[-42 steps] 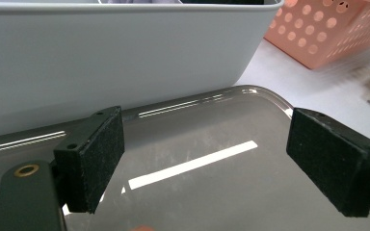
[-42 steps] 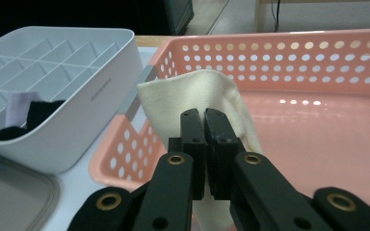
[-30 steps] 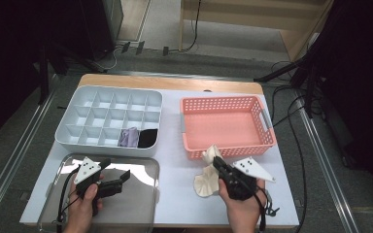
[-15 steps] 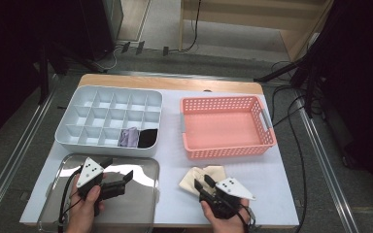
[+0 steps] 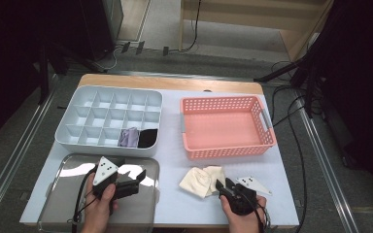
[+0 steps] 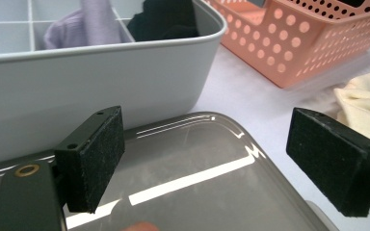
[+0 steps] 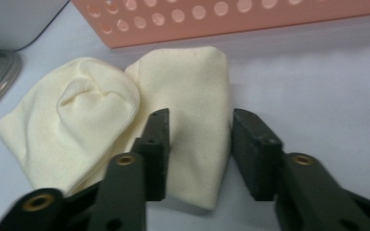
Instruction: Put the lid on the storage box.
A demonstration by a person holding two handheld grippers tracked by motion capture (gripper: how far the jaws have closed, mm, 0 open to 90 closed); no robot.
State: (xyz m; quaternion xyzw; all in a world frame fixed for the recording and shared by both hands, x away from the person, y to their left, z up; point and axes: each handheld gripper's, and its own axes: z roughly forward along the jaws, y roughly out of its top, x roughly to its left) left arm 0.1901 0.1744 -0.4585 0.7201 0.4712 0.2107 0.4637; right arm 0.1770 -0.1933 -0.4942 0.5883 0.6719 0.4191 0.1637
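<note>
the cream cloth [image 5: 201, 180] lies on the white tabletop [image 5: 272, 162] in the lower middle of the high view, just below the pink basket [image 5: 226, 126]. the right gripper [image 7: 200, 144] has fingers [image 7: 155, 144] on both sides of one fold; they have just been closing, not yet pressing. the left gripper [image 5: 138, 174] hangs released over the metal tray [image 5: 58, 204].

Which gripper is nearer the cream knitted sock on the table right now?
Right. The right gripper straddles one edge of the cream knitted sock, jaws closing. The left gripper hovers open over the metal tray, off to the side.
</note>
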